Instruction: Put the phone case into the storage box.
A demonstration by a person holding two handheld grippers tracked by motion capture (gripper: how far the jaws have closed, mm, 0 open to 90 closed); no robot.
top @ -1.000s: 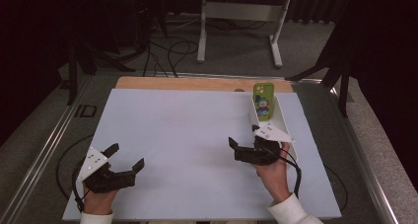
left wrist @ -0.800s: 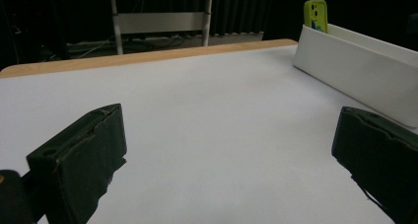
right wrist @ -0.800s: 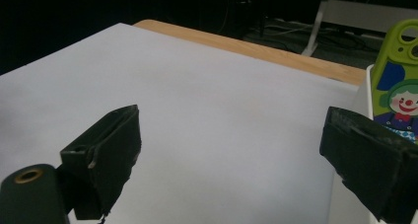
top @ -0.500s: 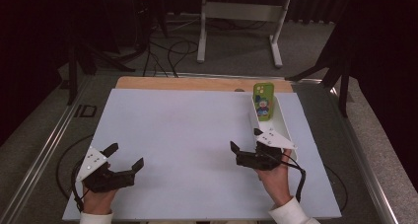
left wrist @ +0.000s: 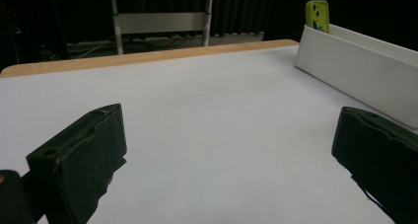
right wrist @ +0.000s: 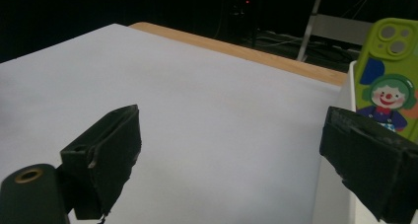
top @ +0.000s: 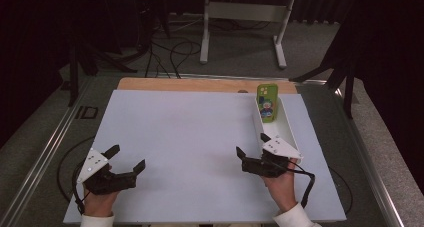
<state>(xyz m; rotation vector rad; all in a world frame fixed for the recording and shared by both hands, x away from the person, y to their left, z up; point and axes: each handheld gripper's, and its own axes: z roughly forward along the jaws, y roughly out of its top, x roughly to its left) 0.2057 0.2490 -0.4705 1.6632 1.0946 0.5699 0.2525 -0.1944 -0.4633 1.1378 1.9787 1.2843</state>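
A green phone (top: 267, 102) with a clown picture on its case leans upright at the far end of a long white tray (top: 288, 123) on the right of the white table top (top: 185, 132). My right gripper (top: 251, 144) rests near the tray's near end, open and holding nothing. My left gripper (top: 128, 156) lies near the front left, also open with nothing between its jaws. The left gripper view has its gripper (left wrist: 231, 130) facing the tray (left wrist: 355, 71) and phone (left wrist: 317, 14) far off. In the right gripper view, that gripper (right wrist: 234, 135) sits close to the phone (right wrist: 387, 81).
A wooden strip (top: 200, 84) runs along the table's far edge. Beyond it stand a metal frame's legs (top: 240, 32) and cables (top: 165, 52) on the dark floor. Grey side surfaces with rails (top: 45, 147) flank the table.
My right gripper has drawn back a little toward the person along the tray. The left gripper has stayed put.
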